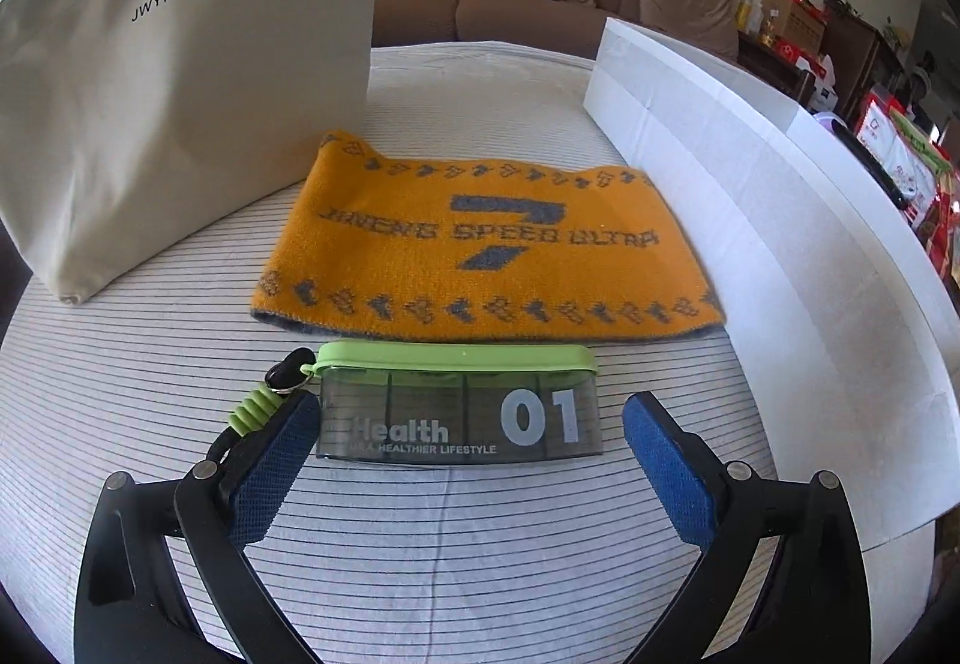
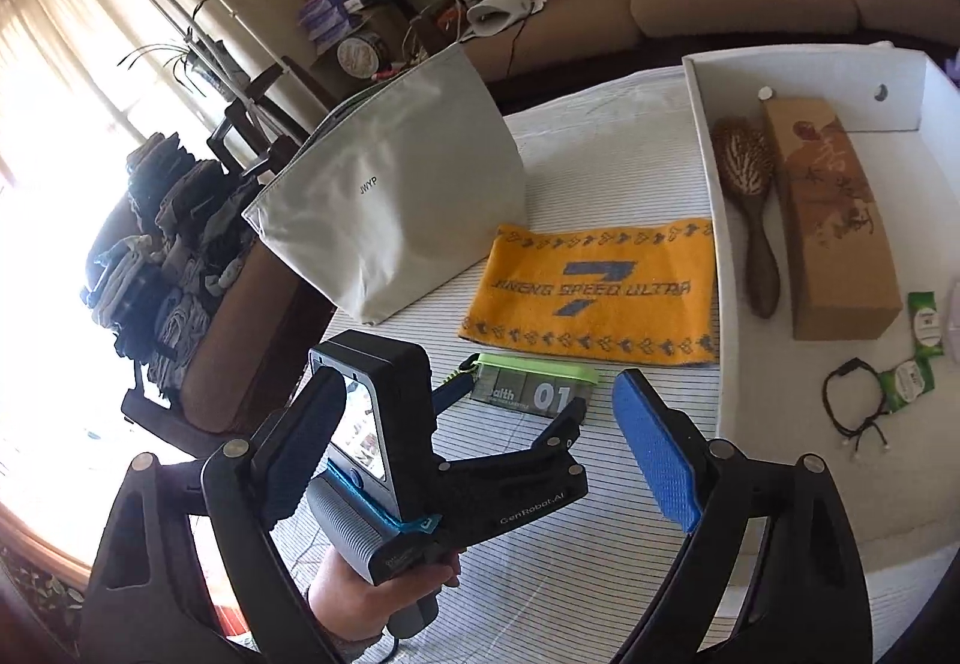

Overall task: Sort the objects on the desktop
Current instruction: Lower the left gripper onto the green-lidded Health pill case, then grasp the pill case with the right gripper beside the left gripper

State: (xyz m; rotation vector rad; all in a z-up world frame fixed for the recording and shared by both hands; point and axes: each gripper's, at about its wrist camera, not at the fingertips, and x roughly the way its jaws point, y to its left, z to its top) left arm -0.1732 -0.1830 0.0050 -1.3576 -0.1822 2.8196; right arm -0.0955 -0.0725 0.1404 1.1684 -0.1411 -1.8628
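A grey pill box (image 1: 459,412) with a green lid, marked "Health 01", lies on the striped tablecloth (image 1: 432,562). My left gripper (image 1: 471,406) is open and straddles it. The left pad (image 1: 276,460) is at the box's left end, beside its green cord, and the right pad (image 1: 666,472) stands clear of the other end. In the right wrist view the pill box (image 2: 540,394) sits between the left gripper's fingers (image 2: 516,403). My right gripper (image 2: 480,382) hangs open behind it and holds nothing. A hand (image 2: 372,598) grips the left tool's handle.
An orange knitted band (image 1: 480,250) lies just beyond the box and a beige pouch (image 1: 180,82) stands at the far left. A white tray (image 2: 720,274) on the right holds a hairbrush (image 2: 750,202), a cardboard box (image 2: 834,220), a black bracelet (image 2: 852,406) and green packets (image 2: 918,328).
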